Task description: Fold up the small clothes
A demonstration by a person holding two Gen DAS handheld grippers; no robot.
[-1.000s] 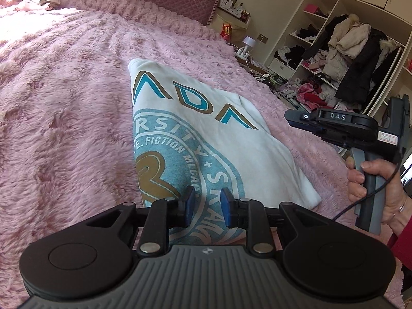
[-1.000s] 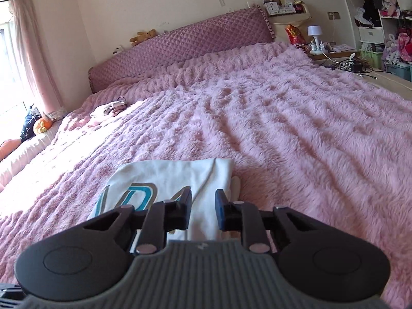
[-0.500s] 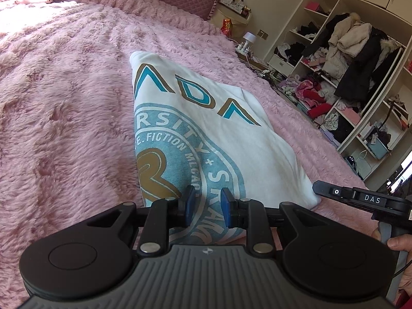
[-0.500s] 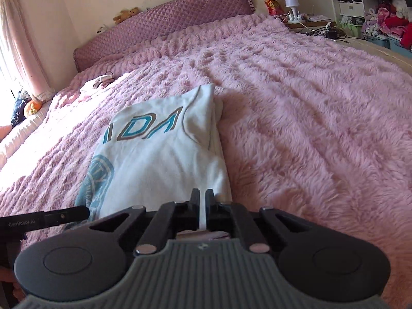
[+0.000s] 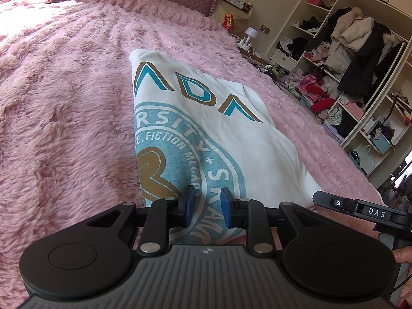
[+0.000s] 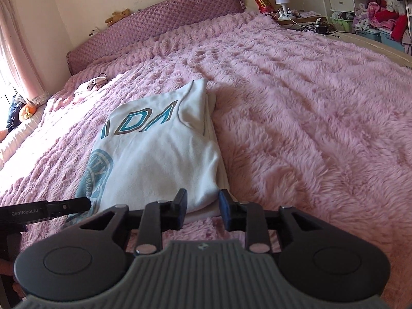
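Observation:
A white T-shirt (image 5: 221,128) with a teal and gold print lies folded in a long rectangle on the pink furry bedspread (image 5: 64,128); it also shows in the right wrist view (image 6: 164,154). My left gripper (image 5: 208,207) is open and empty, just above the shirt's near printed end. My right gripper (image 6: 202,206) is open and empty at the shirt's near right corner, with the layered hem between its jaws but not pinched. The right gripper's body shows at the lower right of the left wrist view (image 5: 360,209). The left gripper's body shows at the left of the right wrist view (image 6: 46,208).
A small pale garment (image 6: 91,85) lies far up the bed near the quilted purple headboard (image 6: 159,23). A bedside shelf with a lamp (image 6: 282,2) and cables is at the bed's far side. An open wardrobe (image 5: 355,59) full of clothes stands beyond the bed.
My right gripper dropped to the shirt's near right corner and closed there half a second ago; now its jaws are open. The left gripper stayed open over the print.

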